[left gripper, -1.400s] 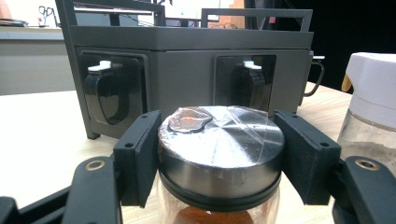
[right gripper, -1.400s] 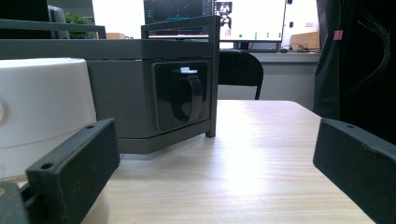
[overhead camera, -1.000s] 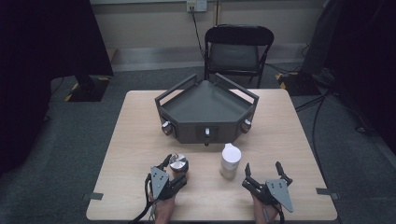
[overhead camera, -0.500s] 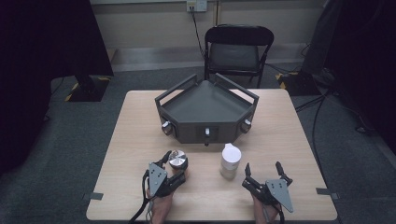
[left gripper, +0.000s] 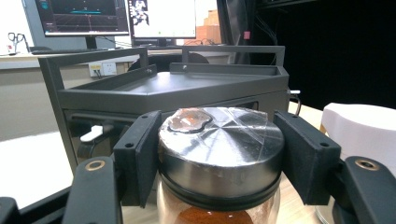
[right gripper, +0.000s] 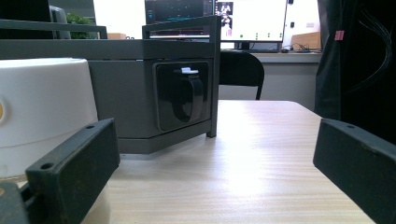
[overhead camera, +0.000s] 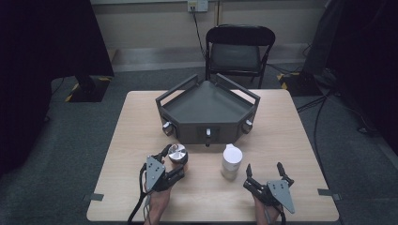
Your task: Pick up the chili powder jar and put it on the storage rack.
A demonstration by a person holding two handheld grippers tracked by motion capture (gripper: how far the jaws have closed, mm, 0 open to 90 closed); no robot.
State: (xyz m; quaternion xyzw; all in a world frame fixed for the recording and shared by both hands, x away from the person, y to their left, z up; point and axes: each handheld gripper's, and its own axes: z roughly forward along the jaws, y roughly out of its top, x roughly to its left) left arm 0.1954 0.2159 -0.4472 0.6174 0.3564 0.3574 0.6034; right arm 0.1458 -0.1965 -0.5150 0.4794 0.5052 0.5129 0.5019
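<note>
While left gripper (left gripper: 219,154) clamps round steel-lidded glass jar (left gripper: 220,154) | right gripper (overhead camera: 265,176) wide, empty | wood-grain table (overhead camera: 291,140)

Black folding chair (overhead camera: 238,50) stands on grey carpet (overhead camera: 84,122).

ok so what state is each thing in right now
jar: upright, metal lid on, clamped at the lid
left gripper: shut on the jar
right gripper: open, holding nothing
white bottle: upright, capped, untouched
grey box: top tray bare, front latches down
</note>
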